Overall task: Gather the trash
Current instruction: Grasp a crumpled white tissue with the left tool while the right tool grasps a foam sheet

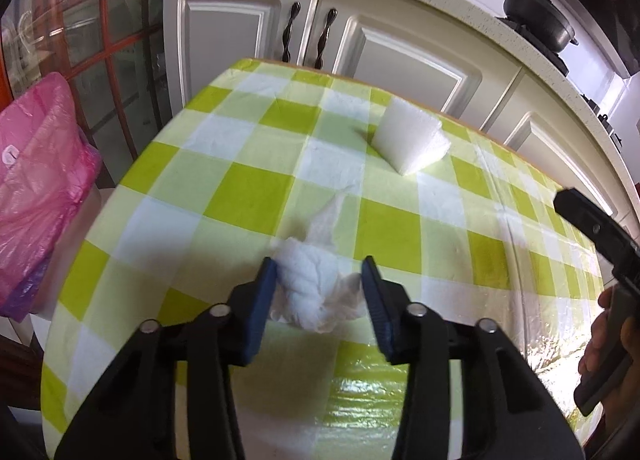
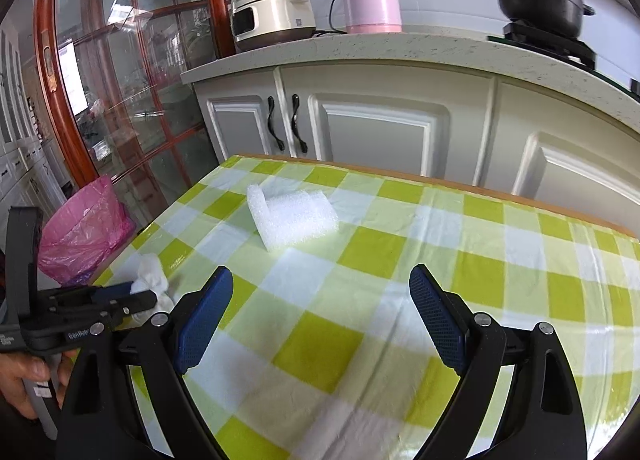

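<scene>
Your left gripper (image 1: 320,292) sits low at the near left of the table, blue pads (image 1: 262,308) partly spread around the crumpled white tissue wad (image 1: 316,284); left pad touching or nearly so, right pad just clear. Not yet clamped, by the look of it. Your right gripper (image 2: 320,320) hovers wide and empty over the green-and-white checked tablecloth (image 2: 360,340). Farther out, the white foam block (image 2: 292,216) lies untouched toward the far side, well apart from the tissue. Pink-bagged trash bin (image 1: 40,188) stands off the table's left edge. Judgement: nothing visibly collected; tissue grasp underway, foam block left.
</scene>
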`<act>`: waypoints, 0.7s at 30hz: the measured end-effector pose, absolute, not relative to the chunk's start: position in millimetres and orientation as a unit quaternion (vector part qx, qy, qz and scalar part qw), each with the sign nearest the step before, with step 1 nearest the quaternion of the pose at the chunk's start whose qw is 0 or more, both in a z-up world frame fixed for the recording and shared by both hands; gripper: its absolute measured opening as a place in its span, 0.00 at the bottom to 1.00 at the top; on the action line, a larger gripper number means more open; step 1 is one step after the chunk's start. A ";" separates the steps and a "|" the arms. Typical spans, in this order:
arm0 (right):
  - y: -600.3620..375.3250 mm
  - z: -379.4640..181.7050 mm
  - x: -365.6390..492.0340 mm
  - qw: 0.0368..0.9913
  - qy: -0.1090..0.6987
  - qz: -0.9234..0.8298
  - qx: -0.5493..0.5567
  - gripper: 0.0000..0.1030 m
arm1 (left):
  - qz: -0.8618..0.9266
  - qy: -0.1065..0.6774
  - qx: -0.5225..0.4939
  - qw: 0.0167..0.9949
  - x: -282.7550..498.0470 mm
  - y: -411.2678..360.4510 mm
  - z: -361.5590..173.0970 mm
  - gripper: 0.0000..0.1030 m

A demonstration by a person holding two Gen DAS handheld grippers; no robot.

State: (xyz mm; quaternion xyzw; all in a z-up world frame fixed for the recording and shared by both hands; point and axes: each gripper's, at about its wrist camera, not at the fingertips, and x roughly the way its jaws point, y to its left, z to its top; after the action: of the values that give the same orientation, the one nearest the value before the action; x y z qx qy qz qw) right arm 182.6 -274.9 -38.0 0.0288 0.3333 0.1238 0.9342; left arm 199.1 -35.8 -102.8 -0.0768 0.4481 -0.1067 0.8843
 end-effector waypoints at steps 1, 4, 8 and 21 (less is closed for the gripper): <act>-272.1 -38.8 188.0 0.933 0.335 0.127 0.026 0.82 | -0.110 0.451 -0.076 0.882 201.3 -36.6 -104.9 0.28; -263.5 -41.1 202.9 0.931 0.338 0.137 0.022 0.82 | -0.115 0.454 -0.074 0.881 205.9 -37.9 -108.0 0.24; -249.3 -45.7 229.7 0.926 0.346 0.150 0.016 0.82 | -0.118 0.451 -0.075 0.882 212.1 -35.1 -105.8 0.22; -206.8 -67.8 299.2 0.907 0.378 0.182 -0.025 0.82 | -0.114 0.425 -0.081 0.894 224.0 -18.7 -83.2 0.22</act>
State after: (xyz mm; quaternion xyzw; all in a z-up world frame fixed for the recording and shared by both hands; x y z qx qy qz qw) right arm 299.2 -206.8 -67.8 -0.0249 0.3781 0.1816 0.9074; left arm 224.0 -18.7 -83.2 -0.0815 0.4255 -0.1139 0.8941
